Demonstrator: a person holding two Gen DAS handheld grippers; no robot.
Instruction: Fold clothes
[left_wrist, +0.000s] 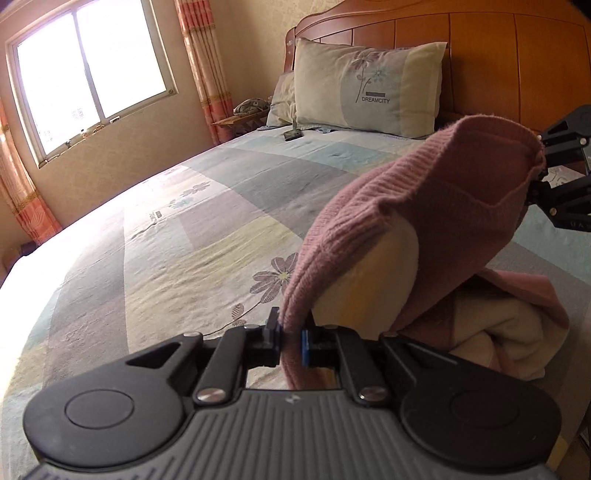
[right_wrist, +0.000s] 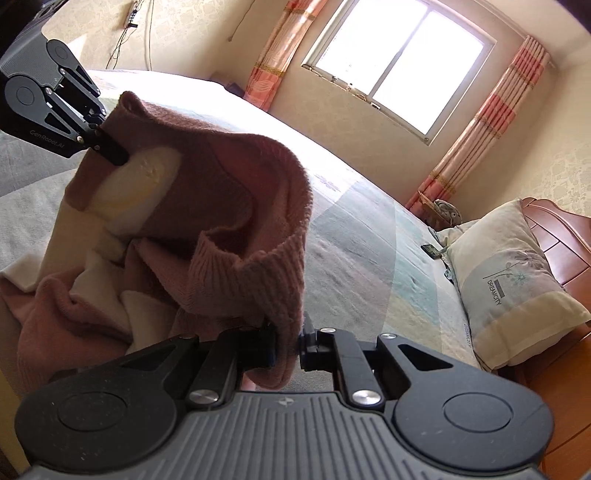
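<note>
A pink knit sweater (left_wrist: 424, 192) with cream panels is lifted off the bed, its ribbed hem stretched between both grippers. My left gripper (left_wrist: 290, 336) is shut on one end of the ribbed hem. My right gripper (right_wrist: 288, 341) is shut on the other end of the sweater (right_wrist: 229, 206). In the left wrist view the right gripper (left_wrist: 537, 177) shows at the far right, clamped on the hem. In the right wrist view the left gripper (right_wrist: 110, 142) shows at upper left, holding the fabric. The rest of the sweater hangs crumpled onto the bed below.
The bed (left_wrist: 166, 229) has a pastel patchwork sheet with flower prints. A pillow (left_wrist: 365, 88) leans on the wooden headboard (left_wrist: 517, 66). A small dark object (left_wrist: 293, 134) lies near the pillow. A window (right_wrist: 399, 62) with striped curtains is beyond the bed.
</note>
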